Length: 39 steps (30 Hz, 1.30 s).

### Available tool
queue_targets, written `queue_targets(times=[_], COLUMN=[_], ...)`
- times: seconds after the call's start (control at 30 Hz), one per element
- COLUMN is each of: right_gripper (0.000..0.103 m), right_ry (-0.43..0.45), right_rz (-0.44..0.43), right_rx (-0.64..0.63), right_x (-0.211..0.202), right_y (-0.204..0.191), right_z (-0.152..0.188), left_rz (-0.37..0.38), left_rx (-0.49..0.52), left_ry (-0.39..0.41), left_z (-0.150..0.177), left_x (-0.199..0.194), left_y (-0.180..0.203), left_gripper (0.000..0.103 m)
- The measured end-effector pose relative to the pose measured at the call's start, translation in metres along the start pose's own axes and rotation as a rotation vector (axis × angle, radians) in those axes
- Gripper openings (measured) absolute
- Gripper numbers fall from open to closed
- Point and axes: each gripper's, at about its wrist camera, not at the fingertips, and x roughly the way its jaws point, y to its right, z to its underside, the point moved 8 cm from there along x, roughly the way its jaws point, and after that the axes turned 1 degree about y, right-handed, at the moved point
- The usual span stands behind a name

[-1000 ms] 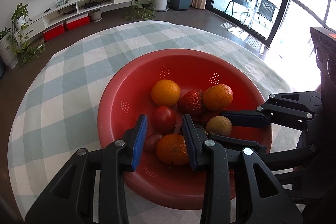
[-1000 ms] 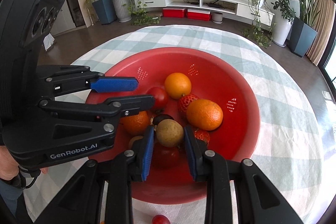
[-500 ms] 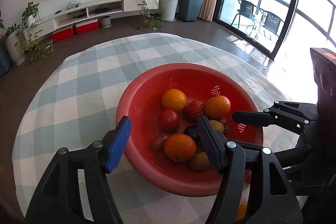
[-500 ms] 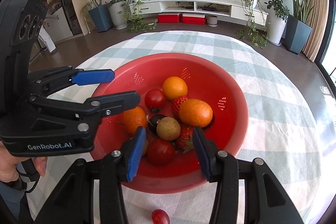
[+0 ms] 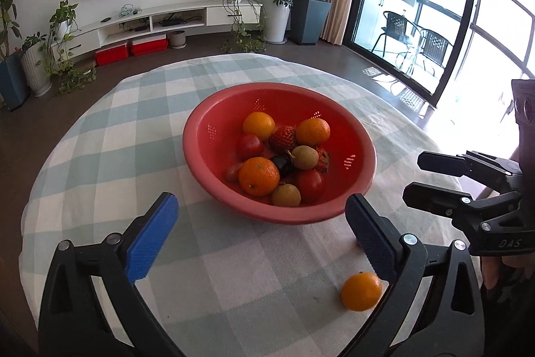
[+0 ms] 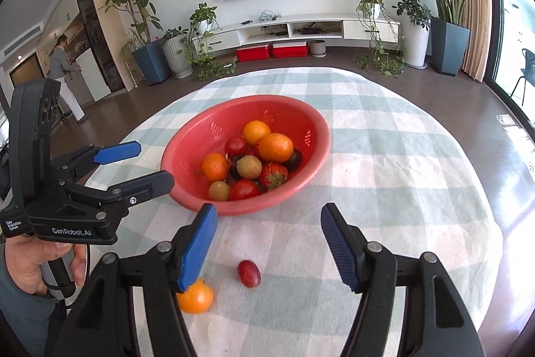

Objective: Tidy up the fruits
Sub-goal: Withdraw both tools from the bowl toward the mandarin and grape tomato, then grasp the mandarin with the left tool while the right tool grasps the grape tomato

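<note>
Both grippers withdrew; two fruits outside bowl.

The left hand-held gripper is showing "GenRobot.AI" and "Data Acquisition System"; the right hand-held gripper is showing "DAS"

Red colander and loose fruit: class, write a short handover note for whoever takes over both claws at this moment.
Left claw: open, empty, jaws just opened.
Right claw: open, empty, jaws just opened.
Red colander sits mid-table, holding oranges, tomatoes, strawberries and small brown fruit.
Done: most fruit is in it.
Left: an orange and a small red fruit lie on the checked cloth near the claws.
</note>
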Motion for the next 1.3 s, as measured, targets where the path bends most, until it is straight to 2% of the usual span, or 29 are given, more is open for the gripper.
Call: queue_targets(times=[0.17, 0.33, 0.53, 0.73, 0.8, 0.87, 1.0, 1.07, 1.3], right_gripper=[0.069, 0.069, 0.069, 0.069, 0.069, 0.068, 0.065, 0.063, 0.061], right_ry=[-0.013, -0.033, -0.034, -0.036, -0.042, -0.043, -0.048, -0.055, -0.065], right_rz=[-0.005, -0.016, -0.018, -0.025, -0.024, -0.024, -0.026, -0.029, -0.028], right_rx=[0.036, 0.082, 0.091, 0.088, 0.09, 0.091, 0.087, 0.082, 0.074], right_x=[-0.012, -0.016, -0.015, -0.012, -0.01, -0.01, -0.009, -0.008, -0.007], right_y=[0.005, 0.008, 0.008, 0.009, 0.01, 0.011, 0.011, 0.01, 0.008], right_z=[0.02, 0.039, 0.047, 0.052, 0.053, 0.054, 0.054, 0.055, 0.057], left_rz=[0.032, 0.047, 0.049, 0.058, 0.067, 0.07, 0.061, 0.058, 0.061], left_rx=[0.007, 0.051, 0.109, 0.129, 0.131, 0.135, 0.138, 0.131, 0.139], left_ry=[-0.032, -0.087, -0.12, -0.141, -0.146, -0.164, -0.19, -0.19, -0.199], left_z=[0.047, 0.083, 0.096, 0.092, 0.087, 0.087, 0.089, 0.089, 0.091], left_x=[-0.013, -0.009, -0.001, 0.009, 0.011, 0.015, 0.023, 0.024, 0.027], left_y=[0.031, 0.058, 0.079, 0.085, 0.085, 0.086, 0.085, 0.083, 0.084], left_gripper=[0.103, 0.103, 0.103, 0.102, 0.093, 0.078, 0.069, 0.059, 0.056])
